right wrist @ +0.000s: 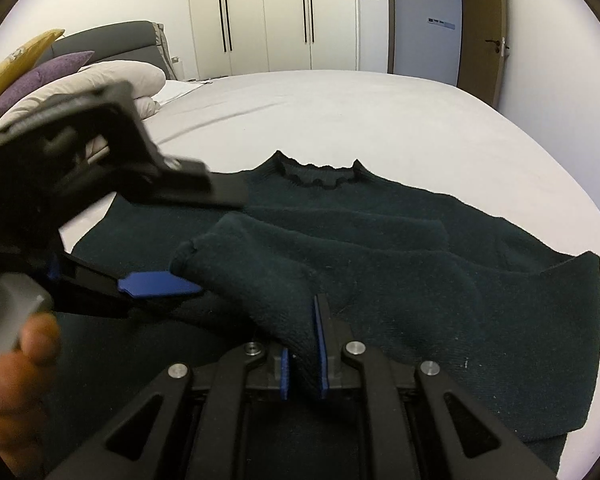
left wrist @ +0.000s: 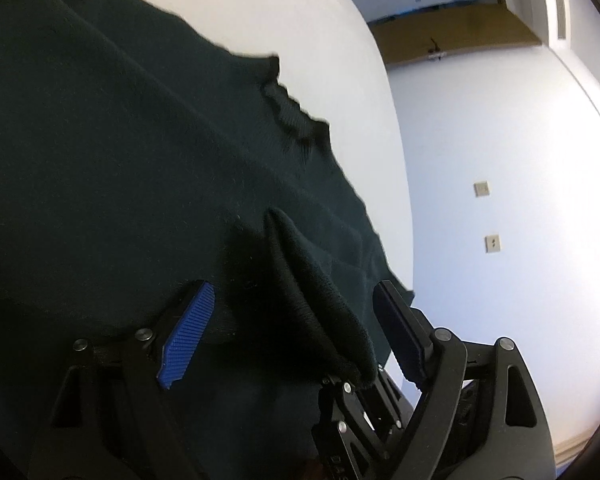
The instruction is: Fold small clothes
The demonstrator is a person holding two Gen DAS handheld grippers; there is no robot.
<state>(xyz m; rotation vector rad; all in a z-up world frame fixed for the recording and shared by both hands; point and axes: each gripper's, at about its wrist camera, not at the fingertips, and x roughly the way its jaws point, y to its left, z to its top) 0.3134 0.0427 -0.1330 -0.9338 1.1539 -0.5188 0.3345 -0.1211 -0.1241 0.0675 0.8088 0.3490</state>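
A dark green knit sweater [right wrist: 400,280] lies flat on a white bed [right wrist: 340,112], collar away from me, one sleeve folded across the body. My right gripper [right wrist: 302,344] is shut on the sleeve's cuff end [right wrist: 276,304] and holds it just above the body. My left gripper [left wrist: 292,300] is open, its blue-padded fingers on either side of the raised sleeve fold [left wrist: 312,300] without touching it. In the right wrist view the left gripper [right wrist: 204,240] comes in from the left with its jaws spread beside the sleeve's cuff.
Pillows [right wrist: 100,80] and a grey headboard [right wrist: 112,36] are at the bed's far left. White wardrobes [right wrist: 268,12] and a door [right wrist: 484,40] stand behind the bed. A white wall with switches [left wrist: 488,216] is to the right in the left wrist view.
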